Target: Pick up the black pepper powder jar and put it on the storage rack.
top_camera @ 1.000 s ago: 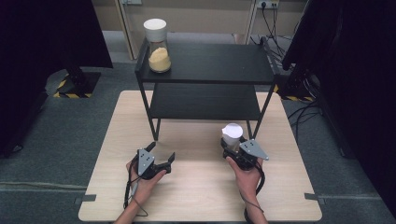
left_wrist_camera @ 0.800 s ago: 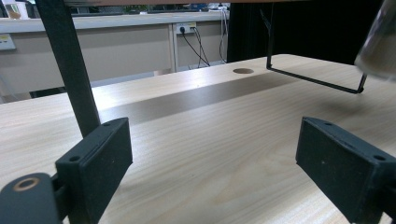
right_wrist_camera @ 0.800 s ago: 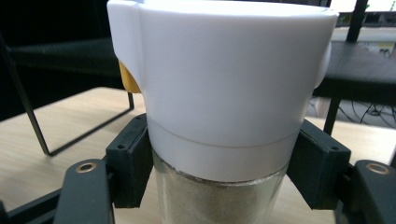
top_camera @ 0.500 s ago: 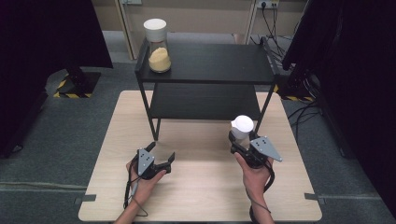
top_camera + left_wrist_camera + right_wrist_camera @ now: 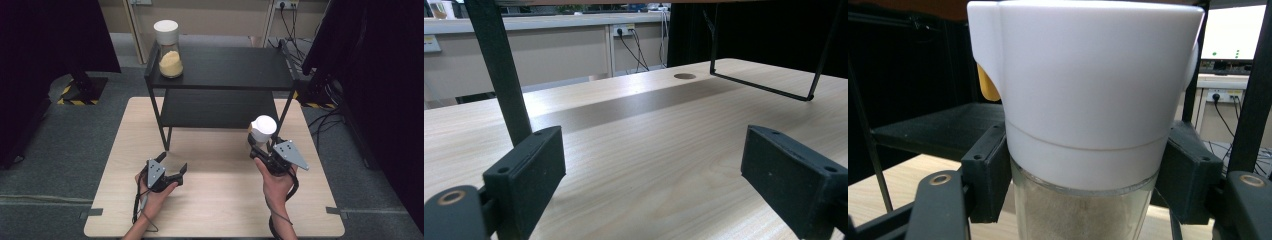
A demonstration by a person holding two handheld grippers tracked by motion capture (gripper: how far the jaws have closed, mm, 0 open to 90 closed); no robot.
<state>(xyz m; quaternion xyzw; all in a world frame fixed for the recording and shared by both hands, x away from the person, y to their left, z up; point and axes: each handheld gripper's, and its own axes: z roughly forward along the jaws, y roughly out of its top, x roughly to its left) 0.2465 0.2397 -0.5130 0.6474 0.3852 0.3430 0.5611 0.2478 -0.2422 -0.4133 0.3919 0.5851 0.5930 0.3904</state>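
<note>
- Right gripper [image 5: 261, 145]: jaws clamped just under the white lid of a glass jar [image 5: 263, 131], held upright above the surface [image 5: 220, 200], in front of the black shelf rack [image 5: 225, 67].
- Left gripper [image 5: 175, 172]: jaws wide apart, holding nothing, low over the surface.

Smooth white plastic lid [image 5: 1083, 75] on clear glass jar [image 5: 1083, 215], matt black metal shelf [image 5: 225, 67], pale wood-grain table [image 5: 225, 200]

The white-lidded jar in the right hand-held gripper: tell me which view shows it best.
The right gripper view: the jar sits close up, white lid above glass, pads clamped just under the lid. The high view shows it small, mostly its lid, before the shelf.
</note>
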